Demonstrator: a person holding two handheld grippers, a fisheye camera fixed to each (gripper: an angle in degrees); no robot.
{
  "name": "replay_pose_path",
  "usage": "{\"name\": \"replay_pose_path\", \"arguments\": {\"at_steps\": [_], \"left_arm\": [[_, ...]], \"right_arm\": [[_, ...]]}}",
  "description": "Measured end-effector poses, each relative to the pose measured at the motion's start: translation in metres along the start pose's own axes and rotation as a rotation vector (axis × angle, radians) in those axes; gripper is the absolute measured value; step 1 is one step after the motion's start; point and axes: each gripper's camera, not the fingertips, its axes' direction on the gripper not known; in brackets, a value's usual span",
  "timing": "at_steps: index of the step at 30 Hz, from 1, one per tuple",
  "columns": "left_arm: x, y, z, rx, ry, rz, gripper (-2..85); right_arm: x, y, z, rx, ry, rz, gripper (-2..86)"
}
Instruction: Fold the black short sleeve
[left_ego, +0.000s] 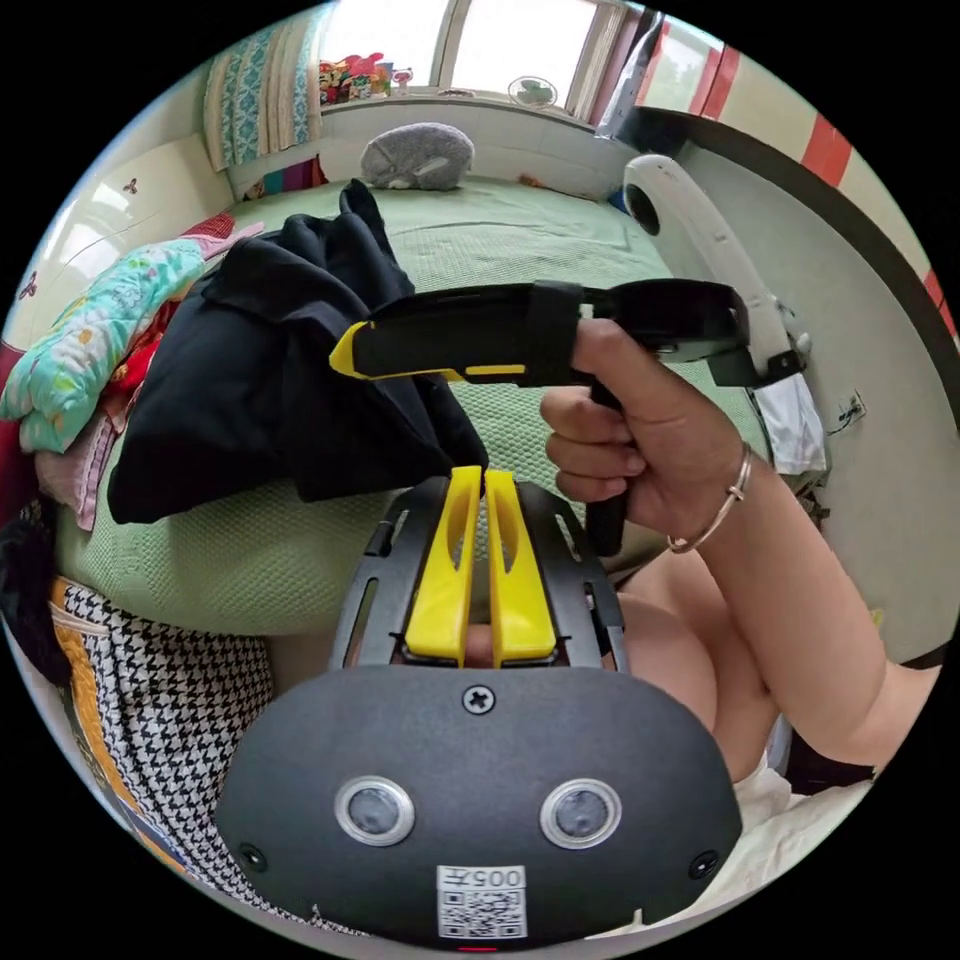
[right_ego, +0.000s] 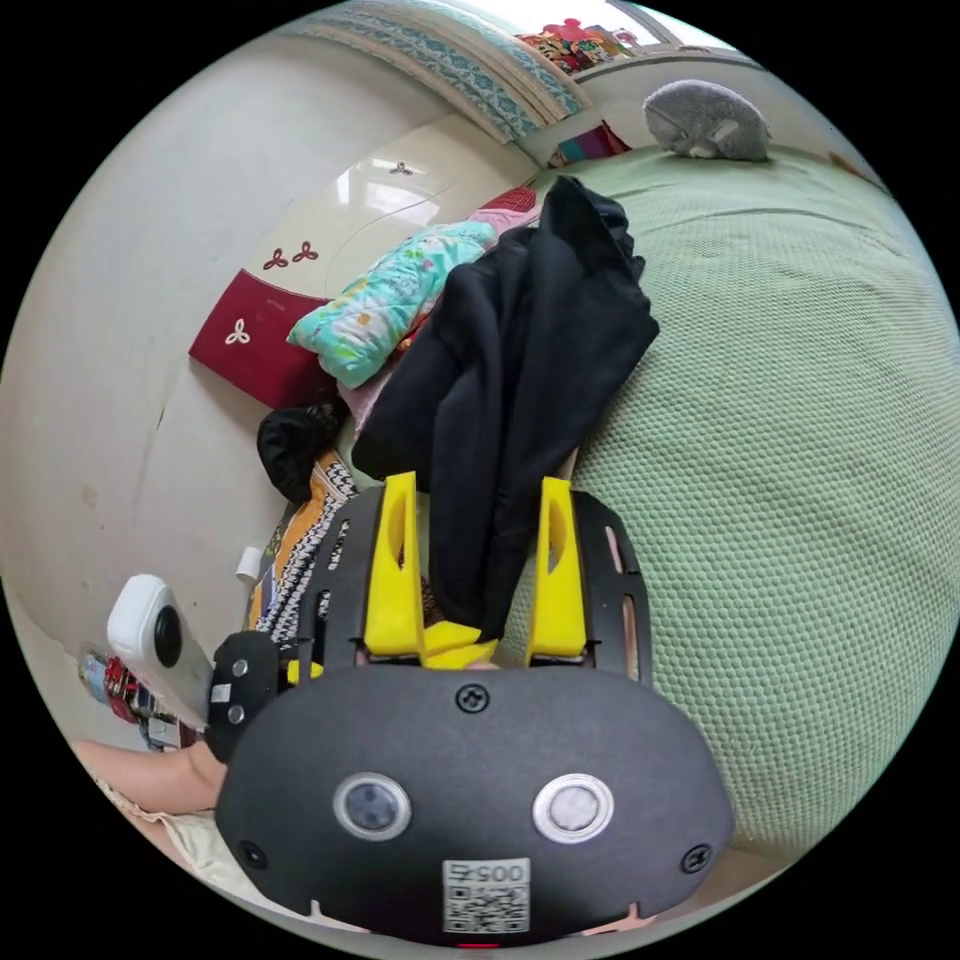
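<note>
The left gripper (left_ego: 484, 480) is clenched on the black short sleeve's (left_ego: 270, 390) corner, lifting it off the bed (left_ego: 520, 240). The right gripper (right_ego: 478, 500), released, straddles hanging cloth, probably seeking another hold.

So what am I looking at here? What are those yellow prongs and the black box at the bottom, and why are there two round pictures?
No robot: a person holds a two-jaw tool in each hand, and a fisheye camera rides on each, hence two round pictures.

In the left gripper view, the yellow prongs are the left gripper. Its jaws stand closed together, pinching a corner of the black short sleeve, which hangs bunched above the green bed. The person's hand holds the other tool across the picture.

In the right gripper view, the right gripper has its jaws wide apart, with the black cloth hanging between them, not pressed.

A grey cushion lies at the bed's far end, and a floral bundle and other clothes lie at its side.
</note>
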Motion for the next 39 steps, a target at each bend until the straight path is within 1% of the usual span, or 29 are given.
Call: {"name": "replay_pose_path", "arguments": {"at_steps": [1,5,8,11,14,16,18,19,23,25,27,28,31,33,34,36,39], "left_arm": [[0.002,0.0,0.001,-0.004,0.003,0.013,0.2],[0.015,0.001,0.003,0.0,0.049,0.107,0.2],[0.017,0.002,-0.002,0.042,0.093,0.117,0.2],[0.012,0.003,-0.006,0.066,0.146,0.076,0.0],[0.004,0.011,-0.013,0.096,0.23,0.05,-0.2],[0.001,0.018,-0.017,0.107,0.226,0.056,-0.4],[-0.005,0.027,-0.02,0.093,0.186,0.053,-0.5],[-0.007,0.029,-0.02,0.092,0.183,0.051,-0.5],[-0.021,0.038,-0.018,0.091,0.212,0.01,-0.6],[-0.022,0.038,-0.015,0.081,0.204,-0.002,-0.6],[-0.019,0.038,-0.013,0.085,0.195,0.014,-0.6],[-0.018,0.038,-0.013,0.086,0.193,0.02,-0.6],[-0.012,0.034,-0.008,0.077,0.182,0.048,-0.5],[-0.009,0.031,-0.003,0.078,0.176,0.056,-0.5],[-0.009,0.03,0.0,0.075,0.176,0.056,-0.5],[-0.009,0.023,0.01,0.066,0.168,0.042,-0.4],[-0.009,0.012,0.022,0.056,0.135,0.021,0.1]], "right_arm": [[-0.001,0.0,0.0,0.01,0.021,0.001,13.1],[-0.007,0.0,-0.003,0.105,0.191,0.05,5.2],[-0.008,0.002,-0.006,0.157,0.222,0.084,0.7],[-0.01,0.007,-0.009,0.201,0.262,0.111,-0.6],[-0.016,0.013,-0.015,0.265,0.382,0.119,-0.8],[-0.018,0.015,-0.02,0.282,0.45,0.113,-0.8],[-0.018,0.012,-0.028,0.261,0.56,0.089,-0.9],[-0.017,0.011,-0.031,0.256,0.581,0.083,-0.9],[-0.007,0.005,-0.05,0.197,0.579,0.11,-0.9],[-0.009,0.001,-0.057,0.189,0.675,0.114,-0.9],[-0.005,-0.005,-0.072,0.176,0.817,0.14,-0.9],[-0.002,-0.006,-0.077,0.169,0.849,0.147,-0.9],[0.023,-0.008,-0.106,0.119,0.949,0.22,-0.8],[0.048,0.001,-0.13,0.097,1.026,0.341,-0.3],[0.054,0.004,-0.134,0.085,1.037,0.368,-0.1],[0.077,0.016,-0.138,-0.016,1.039,0.451,2.8],[0.077,0.031,-0.139,-0.042,1.111,0.419,5.7]]}}
